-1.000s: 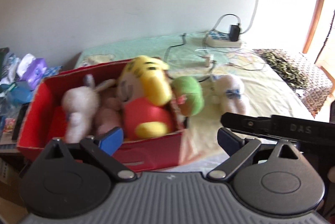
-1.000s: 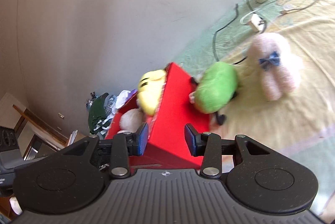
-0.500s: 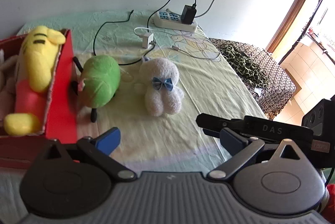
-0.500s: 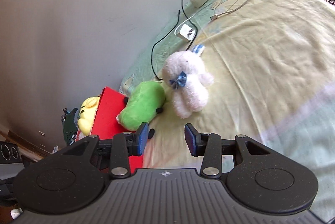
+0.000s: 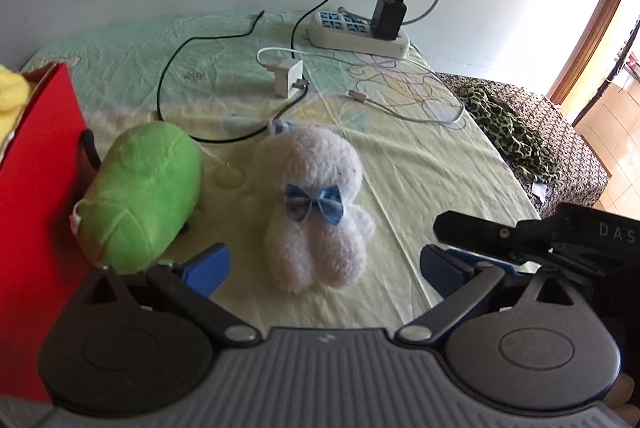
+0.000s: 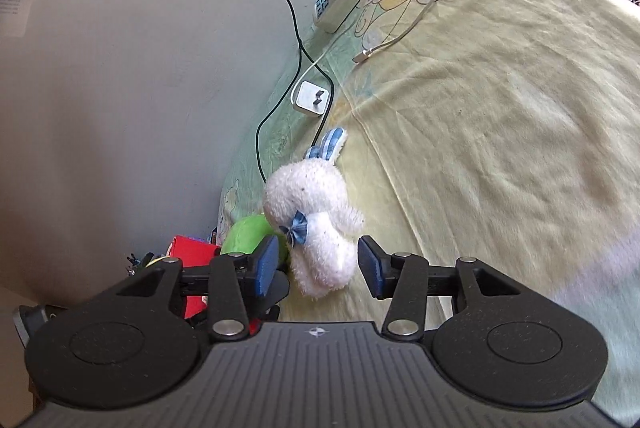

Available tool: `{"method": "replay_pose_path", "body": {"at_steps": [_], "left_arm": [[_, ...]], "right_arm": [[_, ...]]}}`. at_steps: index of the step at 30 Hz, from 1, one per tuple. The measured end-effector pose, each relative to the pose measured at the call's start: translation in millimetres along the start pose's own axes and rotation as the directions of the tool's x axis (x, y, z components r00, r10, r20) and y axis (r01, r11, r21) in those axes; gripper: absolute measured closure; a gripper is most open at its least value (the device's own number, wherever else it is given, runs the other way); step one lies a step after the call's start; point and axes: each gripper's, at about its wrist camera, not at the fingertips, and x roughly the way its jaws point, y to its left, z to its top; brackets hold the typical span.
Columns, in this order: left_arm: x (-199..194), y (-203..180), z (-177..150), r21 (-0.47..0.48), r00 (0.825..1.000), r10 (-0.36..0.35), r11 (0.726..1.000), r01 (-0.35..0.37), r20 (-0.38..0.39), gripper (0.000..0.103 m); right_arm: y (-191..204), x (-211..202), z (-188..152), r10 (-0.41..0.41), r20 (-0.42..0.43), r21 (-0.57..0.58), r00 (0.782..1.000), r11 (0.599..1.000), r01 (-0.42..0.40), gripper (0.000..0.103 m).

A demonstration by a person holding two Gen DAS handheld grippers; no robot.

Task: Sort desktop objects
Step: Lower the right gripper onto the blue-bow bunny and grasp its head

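A white plush rabbit (image 5: 316, 207) with a blue bow lies on the yellow-green sheet, straight ahead of my left gripper (image 5: 324, 266), which is open and empty. A green plush (image 5: 140, 187) lies just left of the rabbit, against the red box (image 5: 36, 195). A yellow plush (image 5: 12, 91) pokes out of the box's top. In the right wrist view the same rabbit (image 6: 316, 224) lies just beyond my right gripper (image 6: 318, 266), whose fingers stand open on either side of its lower body without touching it. The green plush (image 6: 248, 232) and red box (image 6: 192, 248) show behind the left finger.
A white power strip (image 5: 360, 35) with a black adapter plugged in lies by the wall. A white charger (image 5: 288, 77) and black and white cables trail across the sheet. A leopard-print cloth (image 5: 508, 131) lies on a patterned seat at the right. My other gripper's body (image 5: 540, 236) juts in from the right.
Both grippers have swung away from the red box toward the white rabbit and come closer to it. The right gripper's fingers have opened wider.
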Motion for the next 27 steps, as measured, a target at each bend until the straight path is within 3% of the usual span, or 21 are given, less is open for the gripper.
{"method": "replay_pose_path", "body": {"at_steps": [8, 10, 12, 19, 23, 27], "left_arm": [[34.9, -2.3, 28.8, 0.036, 1.000, 0.026, 0.999, -0.026, 0.003, 0.003], [44.3, -2.6, 32.1, 0.049, 1.000, 0.029, 0.998, -0.028, -0.009, 0.008], [53.5, -1.3, 33.3, 0.058, 0.999, 0.020, 0.998, -0.018, -0.031, 0.020], [77.7, 7.9, 33.1, 0.056, 0.995, 0.058, 0.997, -0.053, -0.076, 0.019], [80.0, 8.5, 32.9, 0.060, 0.994, 0.079, 0.995, -0.074, -0.074, 0.020], [78.0, 10.3, 33.6, 0.046, 0.994, 0.069, 0.997, -0.066, -0.084, 0.024]], "right_arm": [[-6.4, 36.9, 34.6, 0.055, -0.024, 0.033, 0.998, 0.998, -0.055, 0.049], [-8.8, 48.1, 38.4, 0.061, -0.043, 0.033, 0.997, 0.998, -0.060, 0.048], [-10.6, 58.6, 38.7, 0.058, -0.065, 0.024, 0.996, 0.998, -0.057, 0.047], [-15.9, 88.0, 37.9, 0.091, -0.117, 0.012, 0.989, 0.996, -0.090, 0.045], [-5.6, 95.8, 35.0, 0.089, -0.128, -0.067, 0.988, 0.993, -0.099, 0.041], [-7.8, 93.7, 34.7, 0.096, -0.144, -0.058, 0.985, 0.993, -0.105, 0.046]]}}
